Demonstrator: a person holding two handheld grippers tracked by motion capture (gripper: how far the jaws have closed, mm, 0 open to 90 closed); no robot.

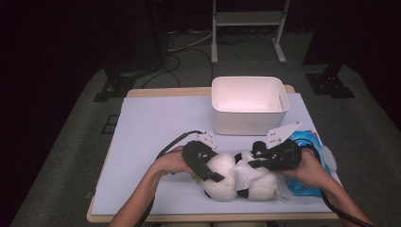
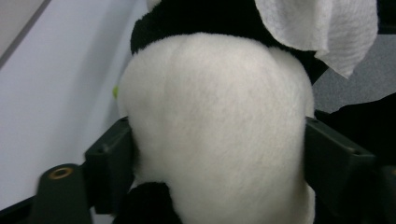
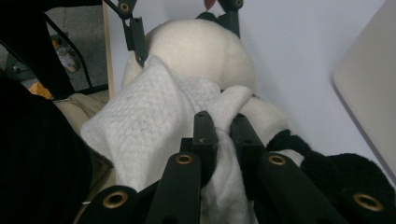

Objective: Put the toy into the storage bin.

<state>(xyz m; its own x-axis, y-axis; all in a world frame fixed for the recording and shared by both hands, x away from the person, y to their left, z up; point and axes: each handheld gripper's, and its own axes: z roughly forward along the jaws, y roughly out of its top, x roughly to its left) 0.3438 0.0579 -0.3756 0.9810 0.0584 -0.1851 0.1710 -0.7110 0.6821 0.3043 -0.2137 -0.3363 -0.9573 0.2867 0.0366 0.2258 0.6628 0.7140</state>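
Both tongs work on the black-and-white plush panda [image 1: 236, 182] lying near the front edge of the pale worktop [image 1: 151, 137]: left tongs [image 2: 217, 154] clamp its white body, right tongs [image 3: 223, 135] pinch a white textured wipe [image 3: 149, 126] draped over it. The thin wipe could slip free or bunch under drag. A blue wipe packet [image 1: 309, 142] crowds the right hand, and the white plastic bin [image 1: 249, 105] stands just behind.

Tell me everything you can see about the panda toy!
The plush panda is soft and fuzzy, white with black patches. It lies on the pale tabletop near the front edge, in front of the white bin. The left gripper hugs its round white body between both jaws. A white wipe is draped over it, pinched by the right gripper. Its face isn't visible.
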